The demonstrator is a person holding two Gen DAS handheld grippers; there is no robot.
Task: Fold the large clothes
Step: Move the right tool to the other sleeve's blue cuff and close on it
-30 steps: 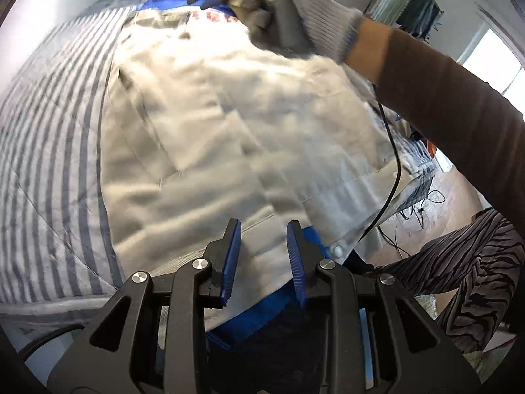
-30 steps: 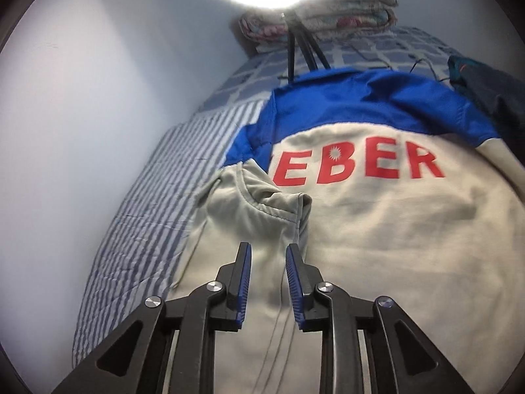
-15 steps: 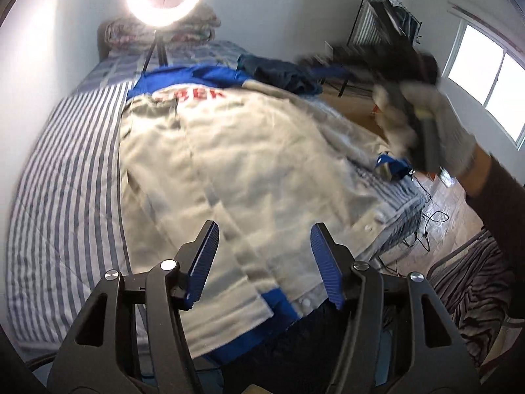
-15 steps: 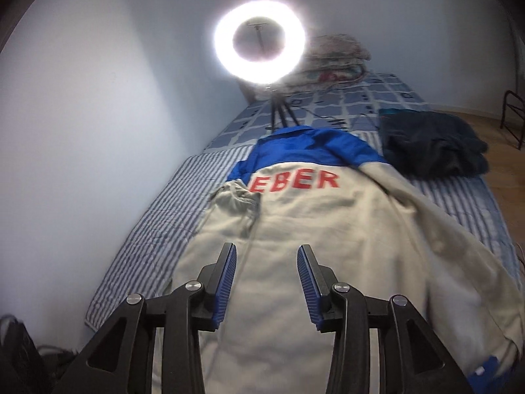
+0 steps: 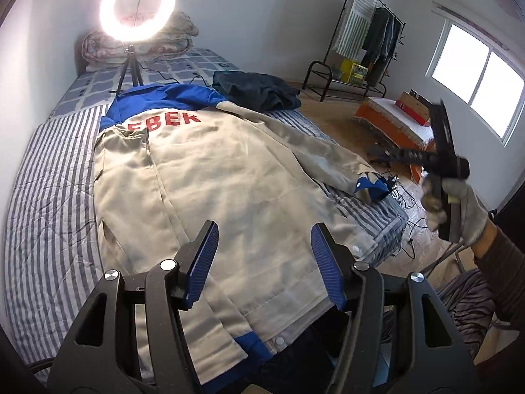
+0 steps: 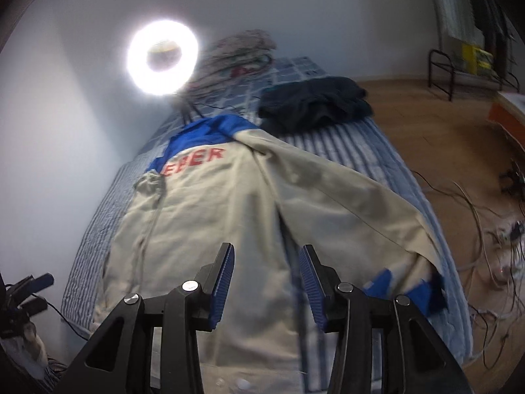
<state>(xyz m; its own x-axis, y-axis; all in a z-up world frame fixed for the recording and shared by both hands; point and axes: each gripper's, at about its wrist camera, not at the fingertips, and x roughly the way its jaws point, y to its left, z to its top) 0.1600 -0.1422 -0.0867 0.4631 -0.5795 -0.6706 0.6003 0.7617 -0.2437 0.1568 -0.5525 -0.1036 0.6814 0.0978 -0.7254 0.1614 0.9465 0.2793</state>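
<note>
A: Left wrist view first: the bed point(image 5: 42, 197), with its striped cover, fills everything ahead of and below the left gripper point(image 5: 264, 262). What lies on it?

B: A big beige jacket point(image 5: 223, 190) with blue shoulders and red lettering, spread back-up right beneath and beyond the claw. Its left sleeve is folded in over the body; its right sleeve point(image 5: 331, 154) stretches out ahead and to the right of the claw, the blue cuff at the bed's edge.

A: And the claw itself?

B: Gaping, nothing between the blue pads, held above the hem without touching.

A: The right gripper point(image 6: 265, 279)?

B: Its jaws are opening, empty too, above the jacket's lower back. In the left view a gloved right hand point(image 5: 459, 207) carries it far off to the right, over the floor.

A: Anything smaller?

B: A dark garment point(image 6: 311, 105) heaped far ahead of the right claw, past the sleeve, and a glowing ring light point(image 5: 137, 10) on a tripod beyond the collar.
</note>
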